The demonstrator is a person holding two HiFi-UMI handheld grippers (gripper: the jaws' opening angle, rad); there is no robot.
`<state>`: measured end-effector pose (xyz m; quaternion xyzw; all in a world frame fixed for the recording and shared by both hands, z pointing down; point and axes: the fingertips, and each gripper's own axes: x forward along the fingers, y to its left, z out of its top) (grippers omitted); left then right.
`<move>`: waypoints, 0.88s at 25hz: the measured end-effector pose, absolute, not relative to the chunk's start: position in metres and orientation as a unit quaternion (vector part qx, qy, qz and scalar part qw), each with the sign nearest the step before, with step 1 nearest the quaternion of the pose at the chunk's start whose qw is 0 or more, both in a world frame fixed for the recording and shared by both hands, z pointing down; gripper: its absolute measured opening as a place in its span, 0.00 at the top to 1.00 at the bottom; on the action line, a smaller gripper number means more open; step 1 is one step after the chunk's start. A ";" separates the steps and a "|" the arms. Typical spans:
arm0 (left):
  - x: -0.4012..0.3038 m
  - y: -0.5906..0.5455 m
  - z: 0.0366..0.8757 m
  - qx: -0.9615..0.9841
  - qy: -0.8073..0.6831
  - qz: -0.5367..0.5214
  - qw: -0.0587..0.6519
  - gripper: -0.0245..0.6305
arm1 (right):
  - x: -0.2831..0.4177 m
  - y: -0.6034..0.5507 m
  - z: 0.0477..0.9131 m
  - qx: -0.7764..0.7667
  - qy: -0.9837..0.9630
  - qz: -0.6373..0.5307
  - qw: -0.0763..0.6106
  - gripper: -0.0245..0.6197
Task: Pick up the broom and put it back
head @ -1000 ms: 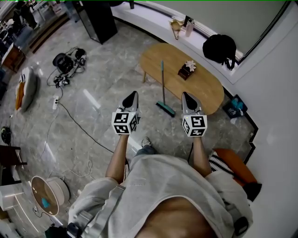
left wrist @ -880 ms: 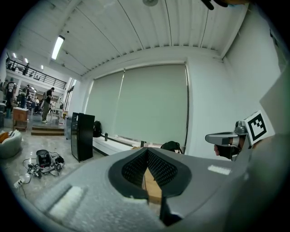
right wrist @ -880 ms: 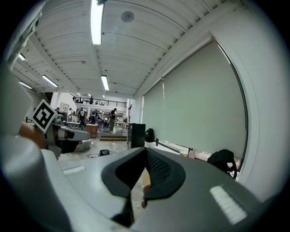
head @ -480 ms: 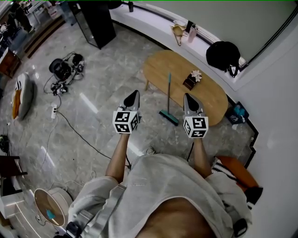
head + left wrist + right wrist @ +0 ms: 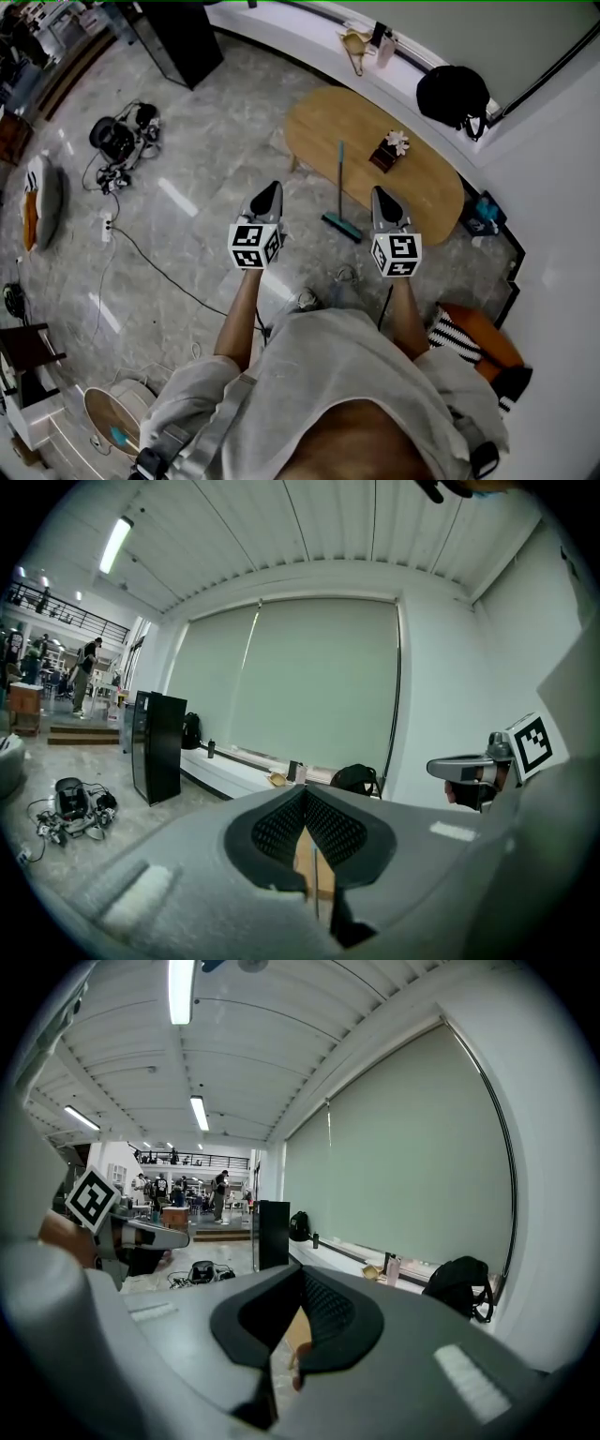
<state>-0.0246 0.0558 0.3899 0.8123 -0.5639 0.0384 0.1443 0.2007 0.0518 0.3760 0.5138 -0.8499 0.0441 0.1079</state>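
Note:
The broom (image 5: 339,187) has a teal handle and a teal head. Its head rests on the floor and its handle leans against the near edge of the oval wooden table (image 5: 427,192). My left gripper (image 5: 268,191) hovers over the floor to the broom's left, jaws shut and empty. On the broom's right, my right gripper (image 5: 380,195) is over the table's near edge, also shut and empty. Neither touches the broom. In the left gripper view the left gripper (image 5: 306,794) has its tips together, with the broom handle (image 5: 316,897) a thin line below them. The right gripper (image 5: 302,1271) is likewise shut.
A small box with a flower (image 5: 386,153) stands on the table. A black backpack (image 5: 453,94) sits on the window ledge behind it. A black cabinet (image 5: 173,37) is far left, with cables and gear (image 5: 117,141) on the marble floor. An orange item (image 5: 478,333) lies near the right wall.
The person has stepped forward with both grippers, so the table and broom sit slightly closer. The broom still leans on the table. Both jaws stay shut.

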 end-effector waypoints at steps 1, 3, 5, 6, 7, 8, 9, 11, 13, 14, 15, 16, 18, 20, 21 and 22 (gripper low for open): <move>-0.022 0.052 0.394 0.811 -0.565 0.043 0.147 0.96 | 0.203 0.047 0.378 0.513 -0.851 0.047 0.107 0.96; -0.017 0.043 0.400 0.807 -0.569 0.050 0.151 0.96 | 0.209 0.035 0.382 0.509 -0.853 0.052 0.105 0.96; -0.013 0.031 0.405 0.801 -0.576 0.056 0.154 0.96 | 0.215 0.021 0.387 0.502 -0.856 0.058 0.103 0.96; -0.010 0.025 0.406 0.797 -0.580 0.058 0.156 0.96 | 0.217 0.014 0.390 0.498 -0.859 0.062 0.102 0.96; -0.007 0.020 0.408 0.793 -0.585 0.059 0.158 0.96 | 0.219 0.007 0.393 0.492 -0.862 0.064 0.102 0.96; -0.004 0.016 0.409 0.790 -0.589 0.060 0.160 0.96 | 0.221 0.000 0.397 0.486 -0.865 0.066 0.103 0.96; 0.001 0.011 0.412 0.787 -0.592 0.063 0.162 0.96 | 0.223 -0.006 0.400 0.480 -0.868 0.069 0.104 0.96; 0.010 0.003 0.418 0.783 -0.595 0.072 0.165 0.96 | 0.228 -0.017 0.409 0.470 -0.873 0.075 0.106 0.96; 0.017 -0.003 0.425 0.778 -0.599 0.081 0.172 0.96 | 0.231 -0.028 0.417 0.458 -0.879 0.081 0.108 0.96; 0.020 -0.005 0.429 0.774 -0.602 0.085 0.176 0.96 | 0.232 -0.033 0.421 0.452 -0.881 0.085 0.109 0.96; 0.022 -0.006 0.431 0.770 -0.606 0.087 0.178 0.96 | 0.233 -0.037 0.426 0.446 -0.884 0.088 0.109 0.96; 0.025 -0.007 0.434 0.766 -0.611 0.090 0.179 0.96 | 0.235 -0.041 0.430 0.440 -0.886 0.092 0.110 0.96; 0.030 -0.007 0.440 0.759 -0.618 0.096 0.183 0.96 | 0.238 -0.050 0.439 0.430 -0.890 0.099 0.111 0.96; 0.035 -0.006 0.447 0.752 -0.624 0.100 0.187 0.96 | 0.240 -0.058 0.447 0.423 -0.893 0.102 0.113 0.96; 0.036 -0.005 0.450 0.749 -0.627 0.101 0.189 0.96 | 0.240 -0.061 0.450 0.419 -0.895 0.104 0.113 0.96; 0.036 -0.003 0.453 0.746 -0.630 0.103 0.191 0.96 | 0.240 -0.063 0.453 0.416 -0.896 0.105 0.113 0.96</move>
